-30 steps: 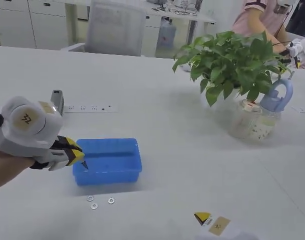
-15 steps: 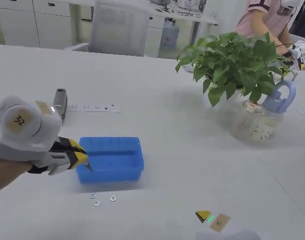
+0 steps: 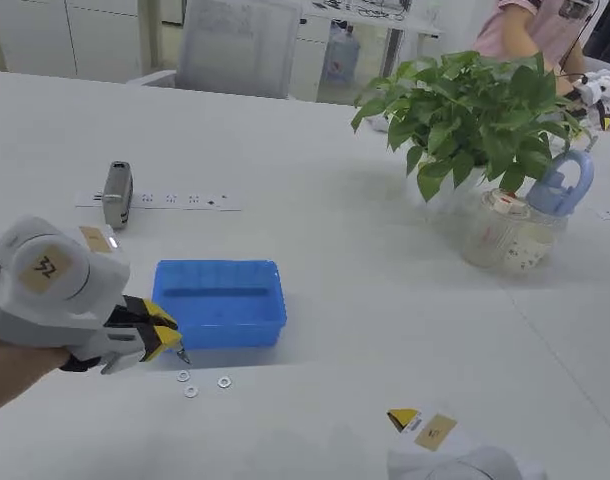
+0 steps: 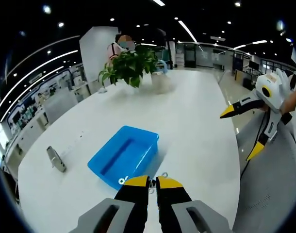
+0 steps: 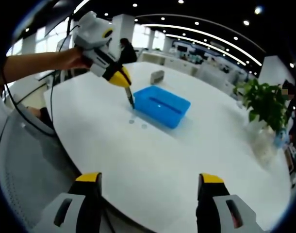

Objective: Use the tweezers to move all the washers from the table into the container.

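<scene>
The left gripper (image 3: 163, 340) hangs low over the white table (image 3: 385, 300), held by a hand at the near left edge. Its yellow-tipped jaws are pressed almost together, clamping the tweezers (image 3: 182, 354), a thin dark pair that pokes forward and down from between them. The tweezer tips sit just outside the near wall of the blue container (image 3: 220, 300), right beside its left front corner. Three small washers (image 3: 184, 376) lie on the table in a loose cluster just in front of that wall, the nearest one close under the tips. Whether the tips touch the table or pinch a washer is too fine to tell.

The right gripper (image 4: 241, 131) is held off to the side, well apart from the container and the washers. Its two jaws are spread wide with nothing between them, and they point across the table towards the other gripper.

Farther back on the table stands a leafy green plant (image 3: 475, 110), with a glass jar (image 3: 500, 235) and a blue-topped spray bottle (image 3: 557, 190) just beside it. A power strip (image 3: 170, 201) lies flat behind the container, with a small grey device (image 3: 116, 192) at its left end
</scene>
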Available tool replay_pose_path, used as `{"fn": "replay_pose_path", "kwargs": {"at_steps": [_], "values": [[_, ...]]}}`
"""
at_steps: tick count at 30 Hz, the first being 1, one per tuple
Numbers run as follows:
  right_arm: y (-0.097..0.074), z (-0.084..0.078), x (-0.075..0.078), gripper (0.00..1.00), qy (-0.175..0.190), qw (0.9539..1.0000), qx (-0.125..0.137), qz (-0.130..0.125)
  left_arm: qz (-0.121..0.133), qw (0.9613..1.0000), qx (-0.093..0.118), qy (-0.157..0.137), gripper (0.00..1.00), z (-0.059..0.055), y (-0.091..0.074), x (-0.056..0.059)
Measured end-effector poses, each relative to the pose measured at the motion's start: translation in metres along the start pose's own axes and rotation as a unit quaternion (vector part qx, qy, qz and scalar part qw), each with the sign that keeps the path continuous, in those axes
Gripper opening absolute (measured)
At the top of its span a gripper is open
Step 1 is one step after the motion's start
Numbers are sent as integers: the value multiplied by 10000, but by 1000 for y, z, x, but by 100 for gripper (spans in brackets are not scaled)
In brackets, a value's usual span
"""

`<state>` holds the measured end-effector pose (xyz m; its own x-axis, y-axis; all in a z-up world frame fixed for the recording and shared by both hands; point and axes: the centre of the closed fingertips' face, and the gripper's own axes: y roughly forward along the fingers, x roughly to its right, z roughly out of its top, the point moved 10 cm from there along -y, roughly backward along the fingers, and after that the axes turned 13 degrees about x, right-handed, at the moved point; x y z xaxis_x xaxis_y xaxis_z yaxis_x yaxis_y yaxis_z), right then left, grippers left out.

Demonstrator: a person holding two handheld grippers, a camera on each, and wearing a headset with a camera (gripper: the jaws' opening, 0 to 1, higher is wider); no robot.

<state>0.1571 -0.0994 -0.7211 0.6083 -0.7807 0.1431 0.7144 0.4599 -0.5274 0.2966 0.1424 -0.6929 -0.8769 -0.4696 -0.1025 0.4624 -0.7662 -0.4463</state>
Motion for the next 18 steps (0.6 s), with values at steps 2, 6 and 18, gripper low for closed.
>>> {"fn": "replay_pose_path", "kwargs": {"at_steps": [2, 6, 18], "values": [[0, 0, 0, 79, -20, 10000, -8, -8, -12, 10000, -36, -54, 2, -3, 2, 0], [1, -1, -1, 79, -79, 10000, -49, 1, -16, 10000, -87, -46, 2, -9, 6, 0], [1, -2, 0, 78, -17, 10000, -86, 10, -11, 9997, -199, -116, 2, -16, 12, -4]]}}
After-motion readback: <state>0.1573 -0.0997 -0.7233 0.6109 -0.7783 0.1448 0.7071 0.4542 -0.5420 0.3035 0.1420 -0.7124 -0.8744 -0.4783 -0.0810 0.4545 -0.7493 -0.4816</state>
